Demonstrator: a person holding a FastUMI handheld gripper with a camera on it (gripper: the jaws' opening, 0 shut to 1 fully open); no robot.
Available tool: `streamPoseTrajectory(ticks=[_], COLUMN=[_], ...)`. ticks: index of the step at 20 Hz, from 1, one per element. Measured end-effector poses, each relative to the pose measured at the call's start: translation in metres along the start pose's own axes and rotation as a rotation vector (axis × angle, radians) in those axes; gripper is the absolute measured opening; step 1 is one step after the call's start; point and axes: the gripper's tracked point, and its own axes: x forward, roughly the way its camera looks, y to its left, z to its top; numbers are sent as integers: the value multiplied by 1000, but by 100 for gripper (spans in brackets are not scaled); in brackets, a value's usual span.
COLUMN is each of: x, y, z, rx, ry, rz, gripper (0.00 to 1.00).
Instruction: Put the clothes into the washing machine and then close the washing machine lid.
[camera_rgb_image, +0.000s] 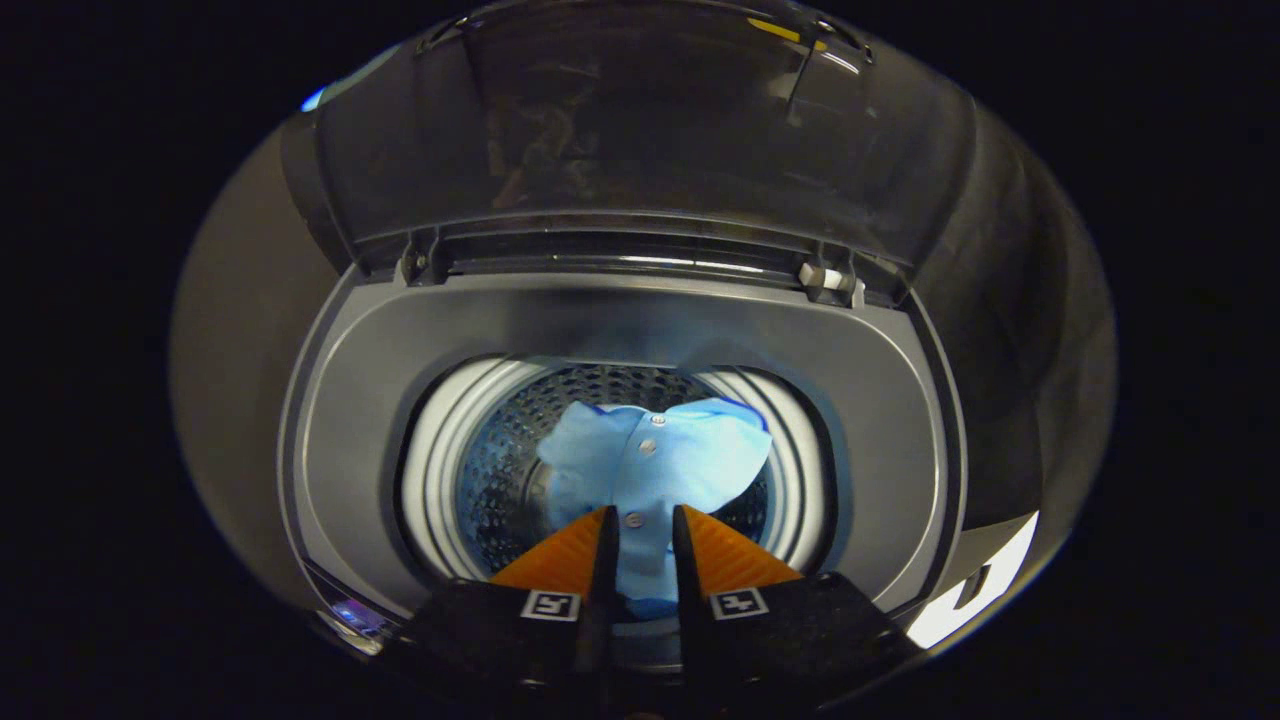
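Observation:
I look down into a top-loading washing machine (350, 400) with its tinted lid (640, 130) standing open at the back. A light blue buttoned shirt (670, 455) hangs over the perforated steel drum (500, 470), spreading out just ahead of my fingers. Its button strip runs down between my fingers, and my gripper (640, 512) is shut on it. The lower part of the shirt is hidden behind my fingers.
A wide grey collar (620, 320) surrounds the drum mouth, with the lid hinges (828, 282) at its far edge. A small lit control panel (350, 612) sits at the near left corner of the machine. Dark booth cloth lies beyond the machine on both sides.

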Motion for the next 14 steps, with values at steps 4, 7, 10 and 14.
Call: streamPoseTrajectory(ticks=[4,7,10,14], x=[-15,-11,-8,-29], y=[-2,-8,-18,-18], z=[20,26,29,41], rx=[-42,-33,-8,34], ry=[-79,-103,-113,-140], rz=[-26,-57,-82,-51], gripper=[63,89,100,98])
